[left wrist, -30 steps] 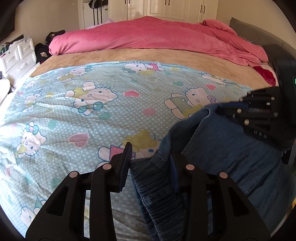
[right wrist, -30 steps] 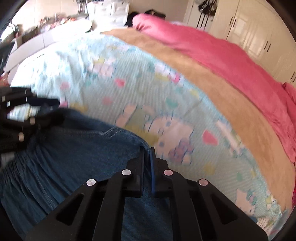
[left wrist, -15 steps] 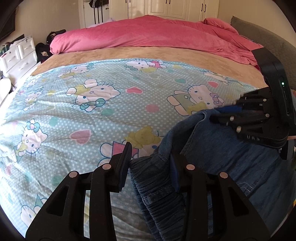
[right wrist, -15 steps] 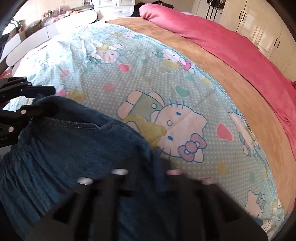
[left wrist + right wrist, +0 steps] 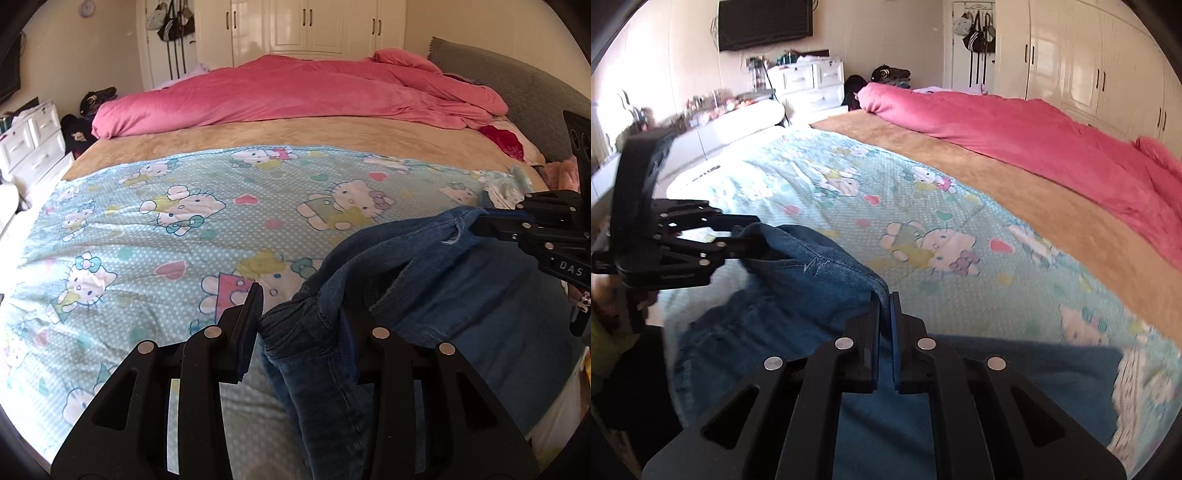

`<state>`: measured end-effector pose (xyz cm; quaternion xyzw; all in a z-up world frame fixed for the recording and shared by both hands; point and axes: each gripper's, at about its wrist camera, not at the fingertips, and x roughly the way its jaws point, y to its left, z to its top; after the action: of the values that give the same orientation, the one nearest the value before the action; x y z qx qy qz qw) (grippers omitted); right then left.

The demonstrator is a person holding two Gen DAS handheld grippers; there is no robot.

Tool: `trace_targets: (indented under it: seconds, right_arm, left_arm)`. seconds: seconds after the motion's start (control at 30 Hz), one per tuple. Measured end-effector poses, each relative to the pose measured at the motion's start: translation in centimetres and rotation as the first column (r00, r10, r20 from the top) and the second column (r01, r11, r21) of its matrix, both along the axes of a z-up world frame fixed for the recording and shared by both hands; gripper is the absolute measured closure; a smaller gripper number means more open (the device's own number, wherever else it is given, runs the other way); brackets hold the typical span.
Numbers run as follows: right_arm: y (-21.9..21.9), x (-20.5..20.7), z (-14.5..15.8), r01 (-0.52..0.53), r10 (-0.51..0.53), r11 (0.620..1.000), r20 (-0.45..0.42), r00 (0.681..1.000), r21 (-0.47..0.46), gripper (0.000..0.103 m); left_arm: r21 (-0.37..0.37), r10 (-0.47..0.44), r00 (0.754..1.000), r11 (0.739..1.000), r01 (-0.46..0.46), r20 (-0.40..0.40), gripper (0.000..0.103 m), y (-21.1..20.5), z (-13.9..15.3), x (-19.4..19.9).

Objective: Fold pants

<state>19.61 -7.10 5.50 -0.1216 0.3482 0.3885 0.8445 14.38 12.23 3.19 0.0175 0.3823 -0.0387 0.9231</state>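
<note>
In the left wrist view, a bed is seen spreading ahead of the left gripper (image 5: pixel 301 325), covered by a light blue dotted sheet (image 5: pixel 155 236) printed with cartoon cats and hearts. Beyond the sheet a tan blanket (image 5: pixel 280 134) is laid across the mattress, and behind that a pink duvet (image 5: pixel 295 92) is heaped. White wardrobe doors (image 5: pixel 306 26) are set along the far wall, a white drawer unit (image 5: pixel 33 142) stands far to the left, and a grey headboard (image 5: pixel 517 85) rises at the right. The letters "DAS" are read on the right gripper (image 5: pixel 491 223), which enters from the right edge. The blue denim pants (image 5: pixel 424 280) are draped between both tools, just ahead and to the right. A thick gathered bunch of the waistband is clamped between the left gripper's fingers, which are held partly apart by the cloth.

In the right wrist view, the same sheet (image 5: pixel 923 206), blanket (image 5: pixel 1015 192) and duvet (image 5: pixel 1034 129) are seen stretching ahead and to the right. A dark wall-mounted television (image 5: pixel 764 22) and a cluttered white dresser (image 5: pixel 809 83) are placed at the far left, with bags (image 5: pixel 979 33) hung on a door. The right gripper (image 5: pixel 885 306) is pressed nearly together on a thin edge of the pants (image 5: pixel 798 295), whose faded denim sags leftward to the left gripper (image 5: pixel 746 240).
</note>
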Motion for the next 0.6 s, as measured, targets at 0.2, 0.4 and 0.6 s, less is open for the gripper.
trace_targets:
  seconds: [0.2,0.4,0.6]
  right_arm:
    - [-2.7,-5.2,-0.1,0.024,-0.017,0.997,-0.101,0.995,0.07,0.099]
    - [-4.4,-10.1,-0.9,0.094,-0.078,0.992,-0.168,0.983,0.084,0.099]
    - [-3.9,-14.0,-2.3,0.113,-0.102,0.993,-0.203,0.974,0.044,0.099]
  left_arm:
    - [0.025,-0.069,0.998,0.997,0.07,-0.009,0.072,-1.8,-0.1,-4.4]
    - [0.059,-0.114,0.993,0.992,0.115,-0.018,0.072,-3.7,-0.7,-8.5]
    - [0.094,-0.104,0.993,0.99,0.108,-0.046,0.065,-4.0,-1.9,-11.0]
